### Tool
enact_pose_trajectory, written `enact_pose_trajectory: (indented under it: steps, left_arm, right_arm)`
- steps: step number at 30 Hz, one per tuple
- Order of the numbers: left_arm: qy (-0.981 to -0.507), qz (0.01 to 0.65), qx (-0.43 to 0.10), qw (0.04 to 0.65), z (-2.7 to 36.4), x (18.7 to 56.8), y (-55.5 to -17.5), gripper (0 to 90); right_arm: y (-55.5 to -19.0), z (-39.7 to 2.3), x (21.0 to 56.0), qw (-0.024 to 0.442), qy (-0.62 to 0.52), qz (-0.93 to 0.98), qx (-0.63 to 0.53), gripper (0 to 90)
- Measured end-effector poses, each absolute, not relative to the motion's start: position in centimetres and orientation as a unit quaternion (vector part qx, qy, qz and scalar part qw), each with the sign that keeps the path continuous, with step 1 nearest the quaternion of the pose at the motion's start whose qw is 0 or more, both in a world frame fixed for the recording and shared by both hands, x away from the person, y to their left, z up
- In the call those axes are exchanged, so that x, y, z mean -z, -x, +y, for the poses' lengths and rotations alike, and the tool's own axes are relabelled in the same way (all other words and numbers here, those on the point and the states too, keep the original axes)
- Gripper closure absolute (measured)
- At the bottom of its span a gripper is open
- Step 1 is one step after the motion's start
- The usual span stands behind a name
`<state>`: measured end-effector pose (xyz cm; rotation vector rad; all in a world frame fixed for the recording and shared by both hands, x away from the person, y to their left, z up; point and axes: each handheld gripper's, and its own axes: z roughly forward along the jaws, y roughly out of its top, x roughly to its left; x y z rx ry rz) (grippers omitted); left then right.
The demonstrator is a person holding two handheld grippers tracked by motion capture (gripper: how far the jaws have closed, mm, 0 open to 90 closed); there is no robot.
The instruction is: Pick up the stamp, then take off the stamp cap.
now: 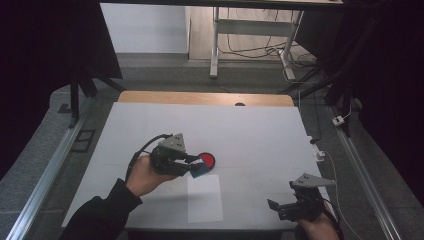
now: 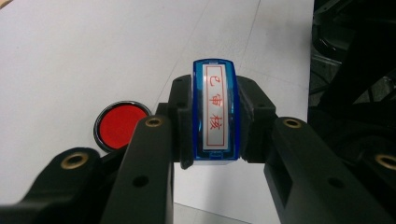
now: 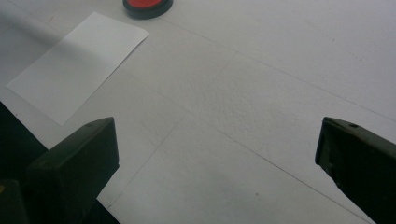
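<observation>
STEP: left gripper (image 2: 215, 122) clamped on the blue stamp (image 2: 215, 112), lifted, red ink pad (image 2: 122, 125) just beside it | RIGHT: right gripper (image 1: 294, 206) idle, jaws wide, holding nothing | NEXT: likely swing the stamp toward the person over the paper sheet (image 1: 205, 198) and press it flat, square to the page.

Dim room, soft shadows, dark edges

White-covered worktop (image 1: 150, 130) with a wooden edge (image 1: 205, 98) at the far side. Beyond it, grey floor (image 1: 165, 75) and a white desk frame (image 1: 215, 45) with loose cables (image 1: 260, 50) underneath. Dark curtains (image 1: 45, 55) on both sides — aluminium rails (image 1: 47, 172) along the floor. Dim light.
</observation>
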<state>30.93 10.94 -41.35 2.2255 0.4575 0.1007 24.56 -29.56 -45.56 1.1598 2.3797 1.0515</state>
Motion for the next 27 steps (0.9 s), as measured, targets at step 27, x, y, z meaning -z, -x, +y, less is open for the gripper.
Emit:
enact_pose_trajectory:
  steps: [27]
  left_arm:
    - [-0.881, 0.176, -0.025, 0.438, 11.2, 41.6, -30.7, 70.3]
  right_arm:
    - [-24.5, -27.4, 44.6, 0.153, -0.333, 0.832, -0.416, 0.0]
